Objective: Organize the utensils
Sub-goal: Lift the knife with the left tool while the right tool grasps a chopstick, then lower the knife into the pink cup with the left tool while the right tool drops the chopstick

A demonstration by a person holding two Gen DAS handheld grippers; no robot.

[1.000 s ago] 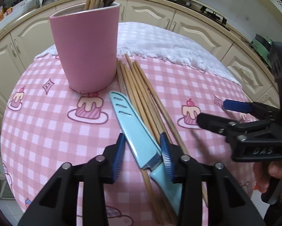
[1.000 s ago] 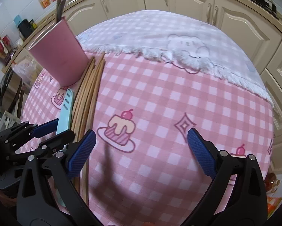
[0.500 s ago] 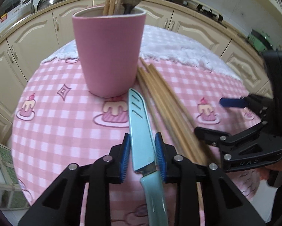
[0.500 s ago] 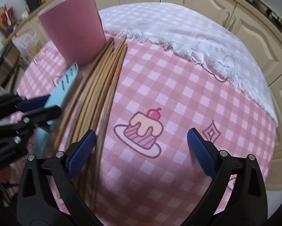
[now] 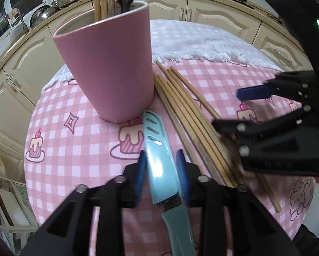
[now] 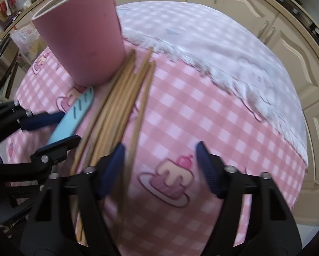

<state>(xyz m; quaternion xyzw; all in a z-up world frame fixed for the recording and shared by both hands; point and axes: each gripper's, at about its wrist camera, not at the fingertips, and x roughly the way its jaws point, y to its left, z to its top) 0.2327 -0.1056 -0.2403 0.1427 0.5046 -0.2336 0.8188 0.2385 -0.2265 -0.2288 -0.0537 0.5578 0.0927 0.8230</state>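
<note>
A light blue knife (image 5: 160,157) lies on the pink checked tablecloth, tip toward a pink cup (image 5: 108,64) that holds chopsticks and a spoon. My left gripper (image 5: 162,167) is shut on the knife's blade near the handle. Several wooden chopsticks (image 5: 189,115) lie to the right of the knife. My right gripper (image 6: 159,166) is open, its left finger over the near ends of the chopsticks (image 6: 121,106). The knife (image 6: 74,119) and cup (image 6: 82,34) also show in the right wrist view.
A white fringed cloth (image 5: 212,47) covers the far part of the round table. Cream kitchen cabinets (image 5: 223,17) curve behind it. The right gripper (image 5: 287,117) sits close to the right of the left one.
My left gripper has closed on the knife blade and come nearer the cup. My right gripper has moved left toward the chopsticks and narrowed somewhat.
</note>
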